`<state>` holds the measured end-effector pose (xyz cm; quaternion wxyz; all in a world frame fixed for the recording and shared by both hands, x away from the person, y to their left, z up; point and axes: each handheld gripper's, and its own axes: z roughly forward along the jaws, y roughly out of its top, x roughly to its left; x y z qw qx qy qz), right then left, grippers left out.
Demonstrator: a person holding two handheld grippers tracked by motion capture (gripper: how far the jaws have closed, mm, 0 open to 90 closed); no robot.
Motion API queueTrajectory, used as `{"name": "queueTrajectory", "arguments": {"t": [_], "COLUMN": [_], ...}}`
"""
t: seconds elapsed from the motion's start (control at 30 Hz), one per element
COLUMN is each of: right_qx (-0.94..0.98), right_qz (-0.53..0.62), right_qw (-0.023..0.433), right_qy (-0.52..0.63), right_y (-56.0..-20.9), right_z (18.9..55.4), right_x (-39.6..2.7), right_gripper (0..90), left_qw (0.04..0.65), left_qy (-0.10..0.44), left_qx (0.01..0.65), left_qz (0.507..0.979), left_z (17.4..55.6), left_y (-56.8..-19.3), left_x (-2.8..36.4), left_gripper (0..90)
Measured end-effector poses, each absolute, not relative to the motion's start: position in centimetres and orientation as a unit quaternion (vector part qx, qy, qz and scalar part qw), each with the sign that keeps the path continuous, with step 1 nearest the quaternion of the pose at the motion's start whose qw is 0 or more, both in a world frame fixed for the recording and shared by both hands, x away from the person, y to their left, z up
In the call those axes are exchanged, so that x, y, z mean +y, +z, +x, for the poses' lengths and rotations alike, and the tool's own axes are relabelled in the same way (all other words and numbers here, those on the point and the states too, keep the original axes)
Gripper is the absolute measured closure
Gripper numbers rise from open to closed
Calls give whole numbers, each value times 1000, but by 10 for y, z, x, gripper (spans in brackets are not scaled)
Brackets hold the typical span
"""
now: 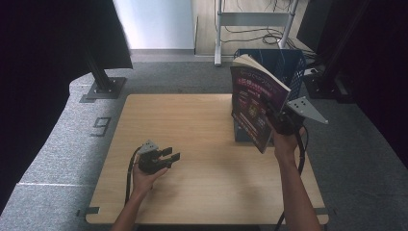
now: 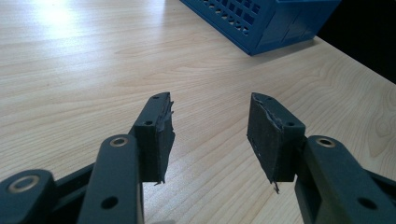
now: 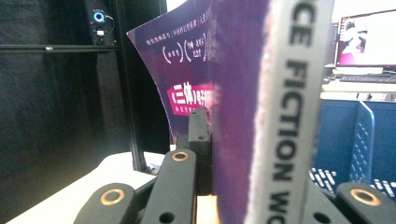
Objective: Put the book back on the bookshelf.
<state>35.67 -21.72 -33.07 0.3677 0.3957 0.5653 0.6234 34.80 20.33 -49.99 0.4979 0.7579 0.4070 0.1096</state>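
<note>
— Carrying the book is the step in hand, I'd say: the right claw has it clamped near its lower edge and holds it upright in the air, just in front of the blue basket at the far right of the worktop.

— How is the grip?

— From the right gripper view the jaws are pressed on the book from both sides, cover on one side, spine toward the camera. The book stands tall above the claw, so it looks top-heavy.

— And the other hand?

— The left claw rests low over the near left of the worktop, well apart from the book. Its jaws stand half apart with nothing between them; bare wood shows in the gap.

— So what next?

— Likely the book goes into the basket. That calls for lifting it over the near wall, keeping it upright, lowering it inside, and only then loosening the jaws.
</note>
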Motion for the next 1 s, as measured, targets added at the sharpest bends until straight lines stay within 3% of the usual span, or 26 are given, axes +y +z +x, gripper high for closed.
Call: {"name": "queueTrajectory", "arguments": {"t": [1.0], "right_qx": [550], "right_qz": [434], "right_qw": [394], "right_qy": [595], "right_y": [-333], "right_z": [389], "right_x": [-227], "right_gripper": [815], "left_qw": [496], "left_qy": [108], "left_qx": [404], "left_qz": [761], "left_z": [348], "left_y": [-500], "left_x": [203], "left_gripper": [503]}}
